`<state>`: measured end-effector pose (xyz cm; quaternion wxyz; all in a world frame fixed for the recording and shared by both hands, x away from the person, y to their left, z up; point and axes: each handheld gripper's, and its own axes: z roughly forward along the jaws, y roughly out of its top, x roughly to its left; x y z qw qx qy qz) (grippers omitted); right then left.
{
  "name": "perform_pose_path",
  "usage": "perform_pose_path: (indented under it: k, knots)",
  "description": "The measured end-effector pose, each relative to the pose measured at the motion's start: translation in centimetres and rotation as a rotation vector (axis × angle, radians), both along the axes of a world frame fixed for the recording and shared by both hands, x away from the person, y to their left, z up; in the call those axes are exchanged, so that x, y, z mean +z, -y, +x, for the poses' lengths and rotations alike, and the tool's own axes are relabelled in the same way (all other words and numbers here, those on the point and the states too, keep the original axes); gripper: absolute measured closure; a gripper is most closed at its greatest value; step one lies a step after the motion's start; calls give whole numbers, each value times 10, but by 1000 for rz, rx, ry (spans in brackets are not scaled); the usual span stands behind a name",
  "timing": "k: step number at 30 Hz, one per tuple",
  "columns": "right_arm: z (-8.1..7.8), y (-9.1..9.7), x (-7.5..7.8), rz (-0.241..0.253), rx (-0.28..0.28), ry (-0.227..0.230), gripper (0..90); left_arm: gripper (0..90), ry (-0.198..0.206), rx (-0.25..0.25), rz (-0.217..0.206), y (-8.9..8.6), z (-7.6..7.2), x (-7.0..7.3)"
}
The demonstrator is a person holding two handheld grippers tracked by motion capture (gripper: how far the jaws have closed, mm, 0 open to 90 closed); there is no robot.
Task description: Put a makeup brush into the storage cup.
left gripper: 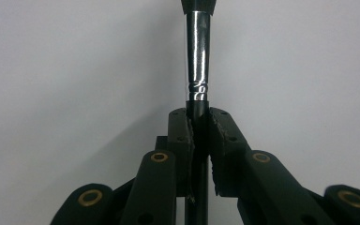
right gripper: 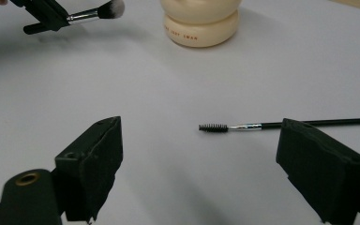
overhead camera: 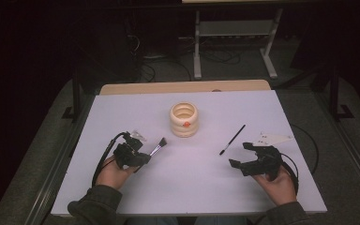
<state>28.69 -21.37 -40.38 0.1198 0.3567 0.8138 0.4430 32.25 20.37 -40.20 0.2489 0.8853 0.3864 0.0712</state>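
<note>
A dim lab or studio: a white-topped table (overhead camera: pixel 192 178) on carpet, loose floor cables (overhead camera: pixel 215 56), metal stand legs (overhead camera: pixel 198 47).

Fluffy makeup brush (overhead camera: pixel 158 147) clamped by its handle, thin spoolie wand (overhead camera: pixel 232 139) lying flat, cream ribbed holder (overhead camera: pixel 184 119) upright between them

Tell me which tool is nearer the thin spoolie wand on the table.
Right. The right tool sits open just beside the spoolie wand; the left tool, gripping a makeup brush, is across the table.

Left gripper (overhead camera: pixel 143 157) clamped tight — right gripper (overhead camera: pixel 243 154) spread wide, both held low.
</note>
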Motion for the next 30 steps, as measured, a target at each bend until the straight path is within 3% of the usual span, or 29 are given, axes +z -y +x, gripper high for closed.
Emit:
perform_pose_path:
  k: [11, 13, 21, 23, 30]
  knots:
    - [6, -15, 13, 11, 64, -4, 140, 797, 55, -51, -62, -4, -7, 18]
    - [7, -18, 15, 8, 74, -5, 140, 797, 55, -47, -89, -4, -9, 20]
    - [14, -31, 28, 18, 116, -3, 140, 797, 62, -80, -116, -5, -10, 26]
    - [15, -34, 31, 23, 123, -6, 140, 797, 67, -72, -140, -4, -12, 27]
    - [21, -43, 38, 27, 150, -18, 141, 797, 81, -102, -147, -4, -14, 31]
